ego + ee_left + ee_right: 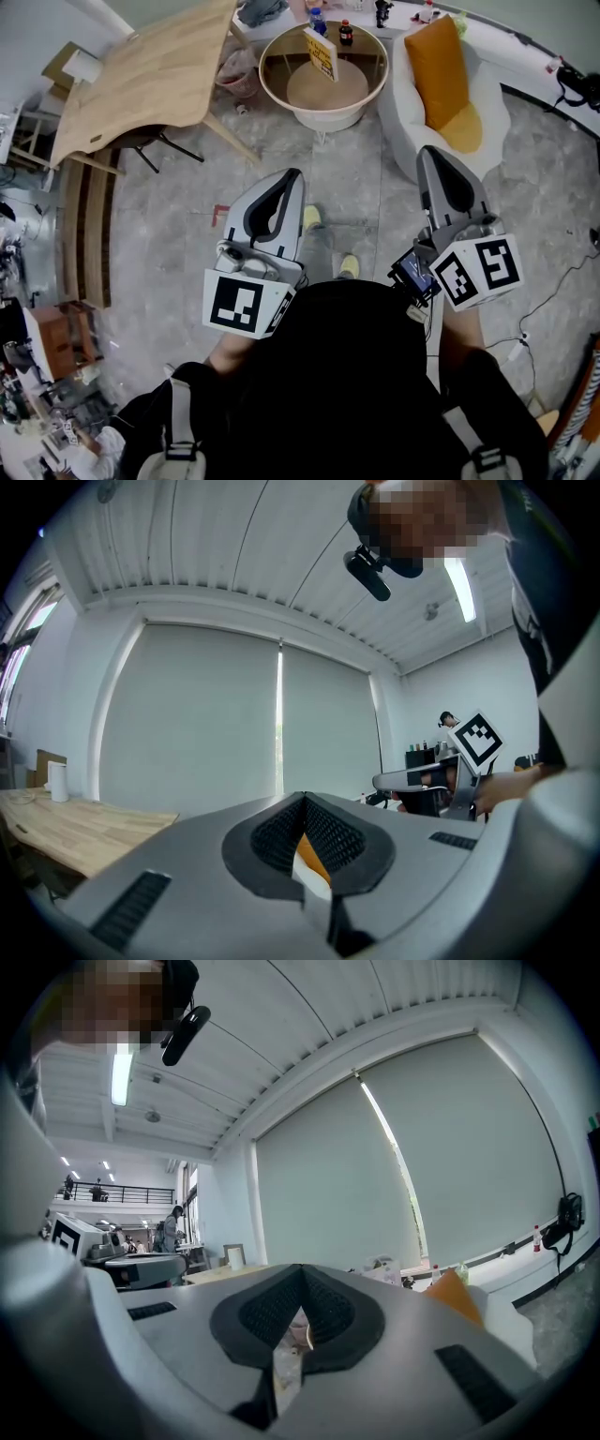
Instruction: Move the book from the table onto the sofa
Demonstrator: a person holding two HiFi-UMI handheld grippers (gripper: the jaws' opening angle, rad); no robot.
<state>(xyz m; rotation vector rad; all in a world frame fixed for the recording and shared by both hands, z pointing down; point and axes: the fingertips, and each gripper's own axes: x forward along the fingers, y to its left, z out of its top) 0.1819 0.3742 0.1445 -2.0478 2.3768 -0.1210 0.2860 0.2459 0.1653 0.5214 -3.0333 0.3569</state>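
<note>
Book (pixel 321 53) stands on table (pixel 323 118), well beyond the left hand-held gripper (pixel 294 173).

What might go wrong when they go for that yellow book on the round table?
The book stands upright on the round table with two bottles close by, so a clumsy reach might tip it or knock one over. The left tongs and right tongs are shut and must open first. A floor cable at the right could trip the person heading for the sofa.
</note>
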